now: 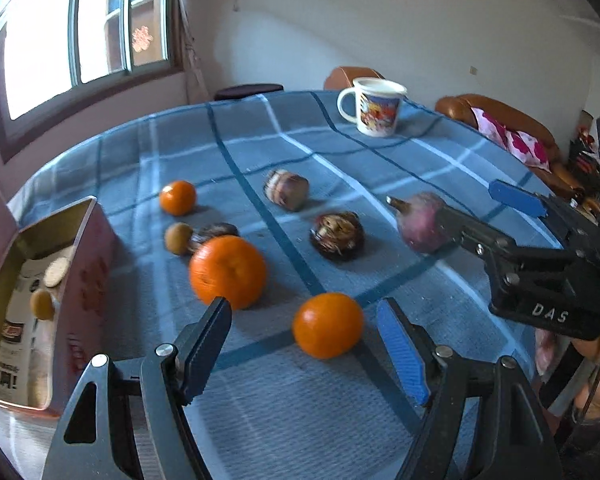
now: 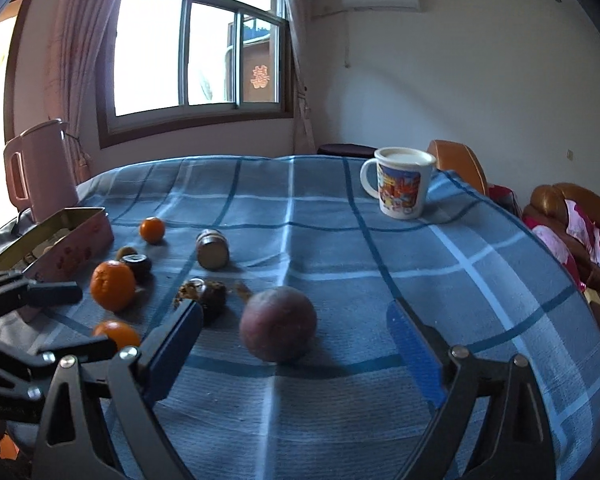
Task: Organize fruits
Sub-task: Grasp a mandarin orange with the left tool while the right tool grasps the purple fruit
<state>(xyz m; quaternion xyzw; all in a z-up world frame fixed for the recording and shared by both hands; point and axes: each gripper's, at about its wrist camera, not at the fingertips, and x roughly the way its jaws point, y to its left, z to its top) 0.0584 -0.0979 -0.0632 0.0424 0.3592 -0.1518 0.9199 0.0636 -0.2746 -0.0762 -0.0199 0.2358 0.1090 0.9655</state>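
Three oranges lie on the blue checked cloth: a near one [image 1: 327, 325], a big one [image 1: 228, 271] and a far small one [image 1: 177, 197]. My left gripper [image 1: 304, 346] is open, its jaws either side of the near orange without touching it. A purple passion fruit [image 2: 278, 323] lies between the open jaws of my right gripper [image 2: 296, 344]; it also shows in the left wrist view [image 1: 422, 222]. Dark brown fruits [image 1: 337, 235] [image 1: 286, 189] and a small tan fruit [image 1: 178, 237] lie between. An open pink tin box [image 1: 40, 304] at the left holds small pieces.
A white printed mug [image 2: 400, 182] stands at the table's far right. A pink kettle [image 2: 40, 168] stands behind the tin box [image 2: 66, 240]. Brown sofas with pink cloth [image 2: 580, 224] are beyond the right edge. A window is behind.
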